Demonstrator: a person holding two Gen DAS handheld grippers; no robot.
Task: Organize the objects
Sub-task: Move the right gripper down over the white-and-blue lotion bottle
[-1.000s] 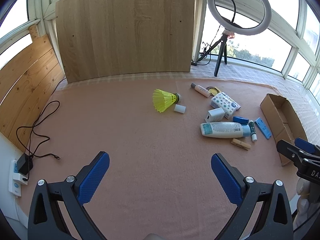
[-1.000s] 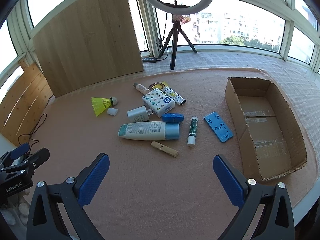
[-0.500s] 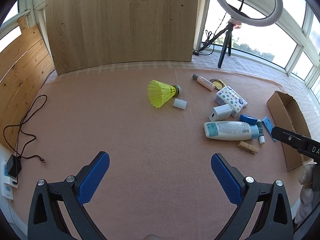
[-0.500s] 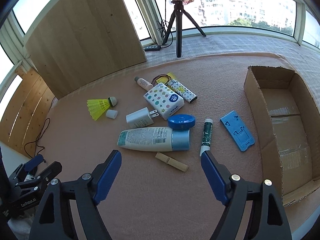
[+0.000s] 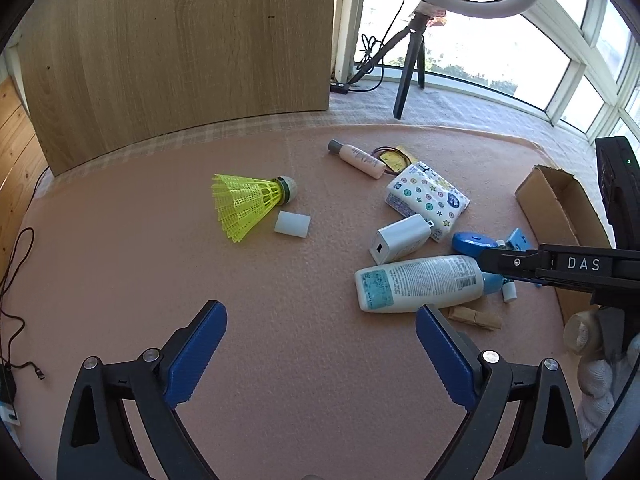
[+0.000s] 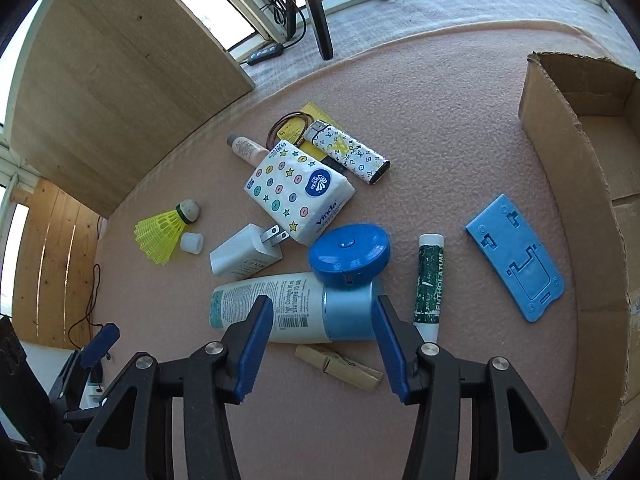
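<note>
A white lotion bottle with a light blue cap (image 6: 292, 310) lies on the pink mat, also in the left wrist view (image 5: 420, 283). My right gripper (image 6: 323, 320) is open, its blue fingers straddling the bottle near its cap, close above it. Around it lie a blue round case (image 6: 349, 255), a green lip balm (image 6: 429, 282), a wooden clothespin (image 6: 338, 367), a white charger (image 6: 246, 255), a tissue pack (image 6: 298, 196), a blue phone stand (image 6: 516, 256) and a yellow shuttlecock (image 5: 250, 202). My left gripper (image 5: 320, 344) is open and empty over bare mat.
An open cardboard box (image 6: 592, 184) stands at the right. A small pink bottle (image 5: 356, 158), a patterned lighter (image 6: 346, 152), hair ties (image 6: 290, 124) and a white cap (image 5: 292, 223) lie behind. A wooden board (image 5: 180, 48), tripod (image 5: 408, 72) and cables (image 5: 16, 280) border the mat.
My right gripper has moved forward and down over the lotion bottle and narrowed its opening. My left gripper has moved forward towards the pile.
</note>
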